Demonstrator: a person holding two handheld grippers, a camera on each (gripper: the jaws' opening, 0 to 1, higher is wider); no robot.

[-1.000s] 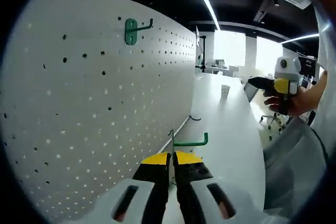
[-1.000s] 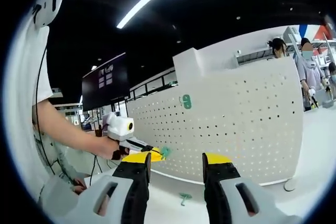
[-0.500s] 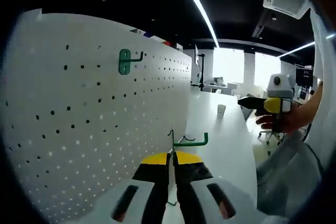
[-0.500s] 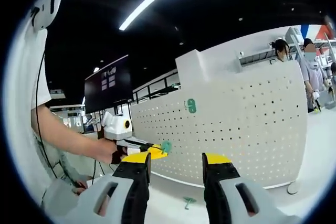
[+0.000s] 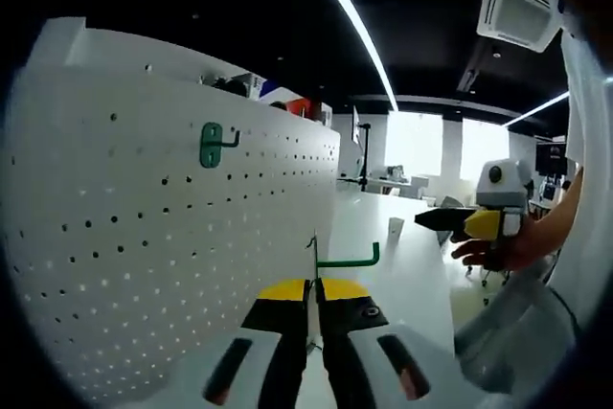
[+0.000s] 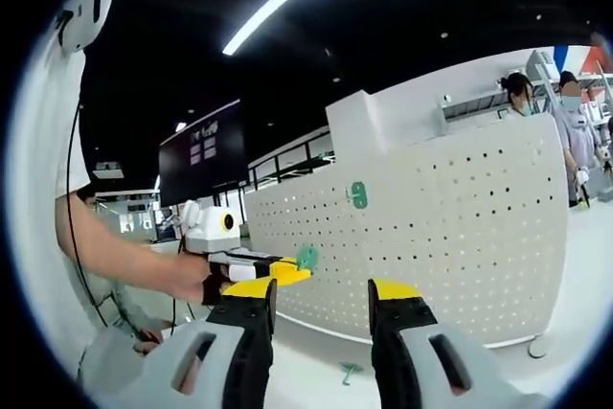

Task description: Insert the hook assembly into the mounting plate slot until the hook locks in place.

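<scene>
An office hall with a dark ceiling and long light strips lies behind a white bench [image 5: 402, 237], along whose edge a white pegboard mounting plate [image 5: 144, 265] stands upright. Three green hooks can be counted. One green hook [image 5: 213, 144] already sits high in the mounting plate, its arm sticking out from the holes. A second green hook [image 5: 347, 258] is pinched in the left gripper [image 5: 313, 299], whose jaws are pressed together on the hook's wire stem; it is held in the air beside the plate's lower part, apart from its face. A third green hook [image 6: 349, 371] lies loose on the bench in front of the plate's bottom edge, seen between the right gripper's jaws. The right gripper [image 6: 321, 308] hangs with its jaws spread and nothing between them. Two people [image 6: 522, 93] stand beyond the plate's far end.
</scene>
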